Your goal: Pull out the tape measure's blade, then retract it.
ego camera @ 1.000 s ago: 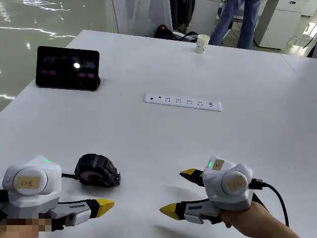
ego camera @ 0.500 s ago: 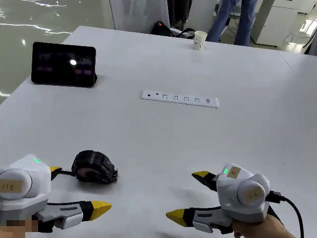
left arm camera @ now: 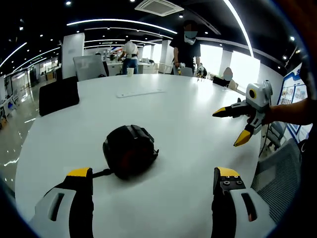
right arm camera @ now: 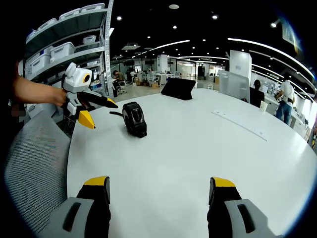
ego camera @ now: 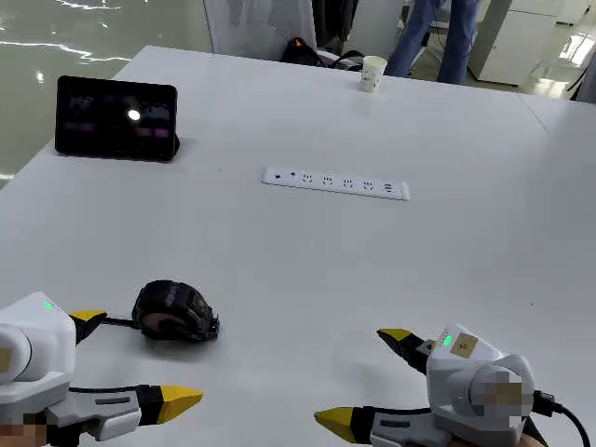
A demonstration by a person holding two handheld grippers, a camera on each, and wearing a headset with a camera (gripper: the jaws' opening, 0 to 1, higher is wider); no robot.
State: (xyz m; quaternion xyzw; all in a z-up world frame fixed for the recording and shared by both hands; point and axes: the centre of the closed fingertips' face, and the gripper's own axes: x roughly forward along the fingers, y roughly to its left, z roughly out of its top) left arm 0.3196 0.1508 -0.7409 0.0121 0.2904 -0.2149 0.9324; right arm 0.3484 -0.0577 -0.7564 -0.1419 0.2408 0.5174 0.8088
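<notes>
A black tape measure lies on the white table, near the front left, its blade fully wound in. My left gripper stands open just left of it, yellow tips apart, one tip close to the strap end. In the left gripper view the tape measure sits a little ahead, between the jaws' lines, untouched. My right gripper hangs open at the front right, well away. The right gripper view has the tape measure far off to the left, beside the left gripper.
A white power strip lies across the table's middle. A dark tablet stands at the back left, and a paper cup near the far edge. A person's legs stand beyond the table. A grey chair sits by the near edge.
Both grippers have drawn back toward me and lower in the head view. The tape measure has stayed put; the camera has tilted slightly.
</notes>
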